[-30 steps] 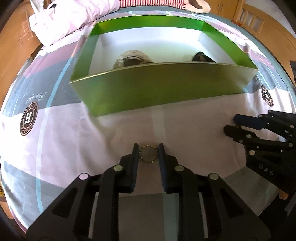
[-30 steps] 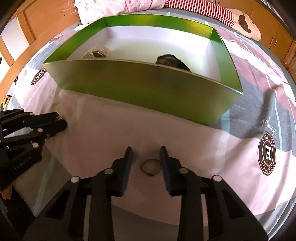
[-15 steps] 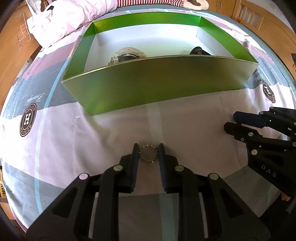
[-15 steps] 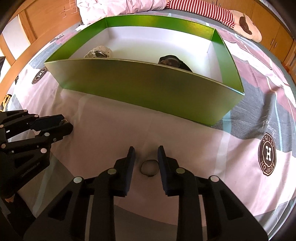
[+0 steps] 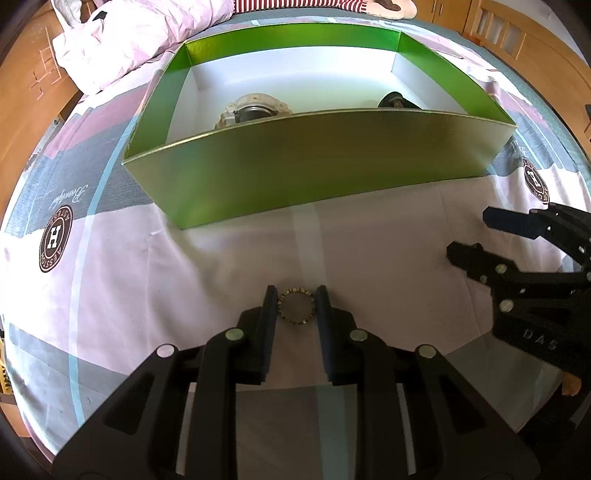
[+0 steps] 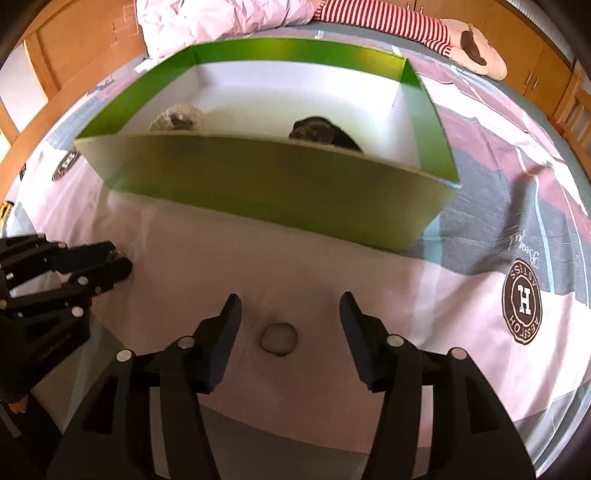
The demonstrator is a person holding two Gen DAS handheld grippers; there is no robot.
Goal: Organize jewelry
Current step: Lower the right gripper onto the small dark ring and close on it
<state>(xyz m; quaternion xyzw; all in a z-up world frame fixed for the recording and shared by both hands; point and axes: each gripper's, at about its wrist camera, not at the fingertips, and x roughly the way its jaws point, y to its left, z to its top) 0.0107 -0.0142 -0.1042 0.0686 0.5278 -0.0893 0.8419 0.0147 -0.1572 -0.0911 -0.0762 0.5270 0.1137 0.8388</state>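
My left gripper (image 5: 295,304) is shut on a small beaded ring bracelet (image 5: 295,305), held just above the bedsheet. My right gripper (image 6: 290,308) is open, its fingers wide apart either side of a small dark ring (image 6: 279,338) lying on the sheet. A green box (image 5: 317,173) with a white inside stands beyond both grippers. It holds a pale round jewelry piece (image 5: 255,110) at the left and a dark piece (image 5: 397,100) at the right. The box (image 6: 280,181) also shows in the right wrist view.
The bed is covered with a pink and grey sheet with round H logos (image 5: 55,238). A crumpled pink duvet (image 5: 140,40) and a striped plush toy (image 6: 406,22) lie behind the box. Wooden bed frame and furniture (image 5: 517,40) surround the bed.
My right gripper has opened wide and let go of the dark ring, which now lies on the sheet. My left gripper stays shut on the beaded bracelet and has lifted slightly.
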